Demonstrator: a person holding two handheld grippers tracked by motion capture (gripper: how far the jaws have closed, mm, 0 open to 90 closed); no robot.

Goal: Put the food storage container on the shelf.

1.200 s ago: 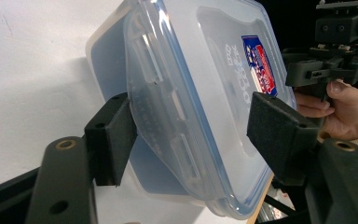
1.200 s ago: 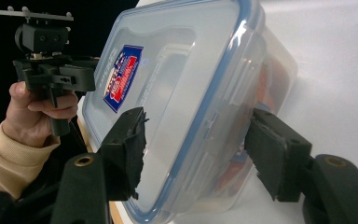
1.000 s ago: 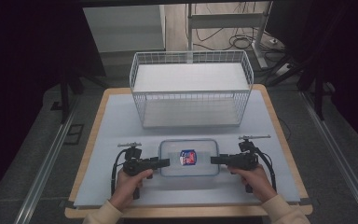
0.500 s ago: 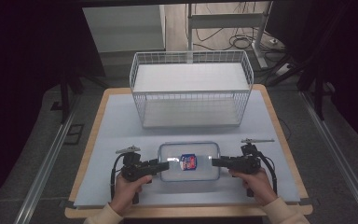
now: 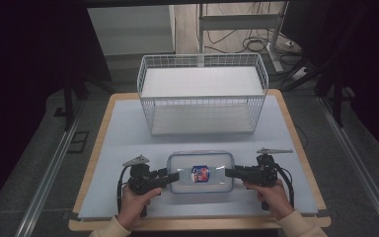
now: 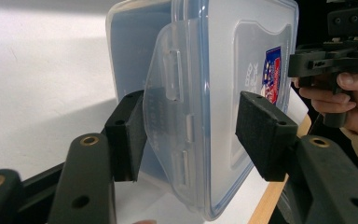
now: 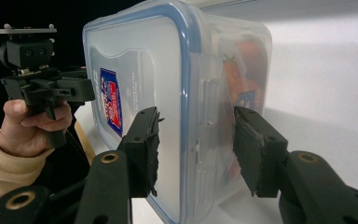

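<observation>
A clear rectangular plastic container with a blue-rimmed lid (image 5: pixel 200 172) lies on the pale desk (image 5: pixel 128 133), near its front edge, in front of a white wire basket (image 5: pixel 202 94). The left gripper (image 5: pixel 170 177) has just closed its jaws over the container's left lid flap. The right gripper (image 5: pixel 229 173) straddles the right end, jaws half open, apparently not pressing

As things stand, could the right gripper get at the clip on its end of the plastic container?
Probably yes: the right gripper already straddles the container end, its clip between the jaws, nothing between.
</observation>
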